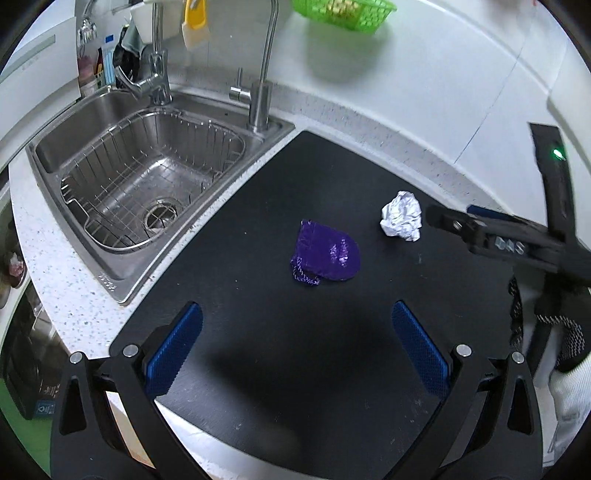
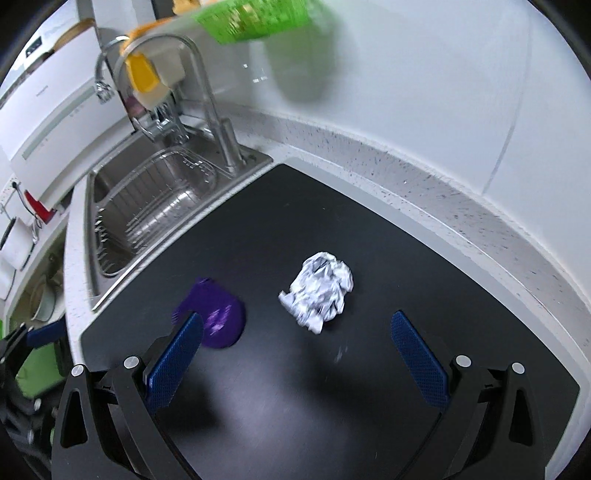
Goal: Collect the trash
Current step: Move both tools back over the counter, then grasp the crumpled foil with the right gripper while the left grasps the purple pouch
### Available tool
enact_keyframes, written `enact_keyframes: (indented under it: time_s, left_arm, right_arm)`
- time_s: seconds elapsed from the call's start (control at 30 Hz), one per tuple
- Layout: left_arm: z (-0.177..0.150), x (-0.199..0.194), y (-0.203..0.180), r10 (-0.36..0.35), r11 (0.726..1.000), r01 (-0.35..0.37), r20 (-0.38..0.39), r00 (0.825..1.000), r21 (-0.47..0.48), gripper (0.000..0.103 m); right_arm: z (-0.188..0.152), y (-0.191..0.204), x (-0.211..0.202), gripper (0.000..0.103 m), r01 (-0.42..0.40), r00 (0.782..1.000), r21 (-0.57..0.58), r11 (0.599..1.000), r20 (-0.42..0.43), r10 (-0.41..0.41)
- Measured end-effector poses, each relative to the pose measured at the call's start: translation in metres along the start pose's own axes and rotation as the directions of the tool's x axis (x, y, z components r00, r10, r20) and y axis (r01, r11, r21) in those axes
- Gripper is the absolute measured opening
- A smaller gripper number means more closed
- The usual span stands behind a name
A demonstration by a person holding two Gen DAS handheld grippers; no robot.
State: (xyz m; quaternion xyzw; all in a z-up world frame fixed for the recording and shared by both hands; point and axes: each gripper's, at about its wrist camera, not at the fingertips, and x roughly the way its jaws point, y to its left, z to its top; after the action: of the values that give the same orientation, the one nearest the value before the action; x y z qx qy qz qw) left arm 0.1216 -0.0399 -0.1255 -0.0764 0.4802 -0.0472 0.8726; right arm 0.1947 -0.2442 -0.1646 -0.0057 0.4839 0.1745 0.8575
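A stainless steel sink [image 1: 48, 155] sits in a speckled white countertop [image 1: 59, 273], with a wire basket [image 1: 155, 177] inside it. Two faucets [image 1: 264, 74] rise behind the basin. A black mat [image 1: 295, 362] lies just beside the sink. A green plastic basket [image 1: 347, 13] appears against the white wall [image 1: 424, 74].

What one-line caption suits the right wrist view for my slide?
Open right claw hovers over a black mat, aimed at a crumpled paper ball beside a purple pouch.
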Motion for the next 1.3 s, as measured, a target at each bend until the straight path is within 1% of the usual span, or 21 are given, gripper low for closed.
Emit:
enact_keyframes:
  time_s: [0.2,0.3,0.5,0.53,0.57,0.6,0.7,0.8,0.97,1.1,1.3]
  left_arm:
    - [-0.002,0.017,0.002,0.014,1.000,-0.014,-0.025,1.000,-0.019,0.100]
    - [-0.004,0.022,0.006,0.020,0.999,-0.021,-0.034,0.999,-0.035,0.100]
    - [-0.006,0.029,0.012,0.026,0.998,-0.028,-0.044,0.999,-0.057,0.100]
    - [-0.006,0.030,0.013,0.025,0.998,-0.028,-0.047,0.999,-0.061,0.100]
    - [-0.006,0.031,0.013,0.024,0.998,-0.027,-0.048,0.999,-0.063,0.100]
    - [-0.005,0.033,0.013,0.022,0.998,-0.025,-0.050,0.999,-0.064,0.100]
    - [-0.002,0.035,0.009,0.016,0.998,-0.019,-0.050,0.999,-0.058,0.100]
    - [0.004,0.039,0.002,0.006,0.999,-0.008,-0.046,0.999,-0.044,0.100]
    - [0.016,0.057,-0.011,-0.015,1.000,0.015,-0.047,0.999,-0.011,0.100]
    - [0.026,0.076,-0.022,-0.007,1.000,0.008,-0.050,0.999,0.018,0.100]
    - [0.036,0.109,-0.033,0.025,0.998,-0.021,-0.072,0.997,0.054,0.100]
  right_arm:
    - [0.012,-0.014,0.040,0.097,0.019,0.999,-0.012,1.000,-0.026,-0.020]
    - [0.017,-0.021,0.058,0.097,0.012,0.999,-0.003,1.000,-0.053,-0.012]
    - [0.019,-0.019,0.072,0.097,-0.002,0.997,-0.014,1.000,-0.077,0.000]
    - [0.019,-0.019,0.073,0.094,-0.004,0.997,-0.015,1.000,-0.075,0.003]
    - [0.019,-0.018,0.073,0.072,-0.006,0.997,-0.019,1.000,-0.076,0.004]
    - [0.019,-0.018,0.073,0.048,-0.001,0.996,-0.025,1.000,-0.087,-0.001]
    - [0.017,-0.017,0.069,0.043,-0.008,0.996,-0.029,1.000,-0.088,0.005]
    - [0.016,-0.020,0.059,0.042,-0.016,0.997,-0.023,1.000,-0.082,0.014]
    - [0.011,-0.027,0.035,0.042,-0.022,0.997,-0.022,1.000,-0.070,0.020]
    - [0.005,-0.032,0.022,0.042,-0.032,0.997,-0.027,0.999,-0.072,0.030]
    - [-0.003,-0.045,0.006,0.042,-0.030,0.997,-0.016,0.999,-0.066,0.029]
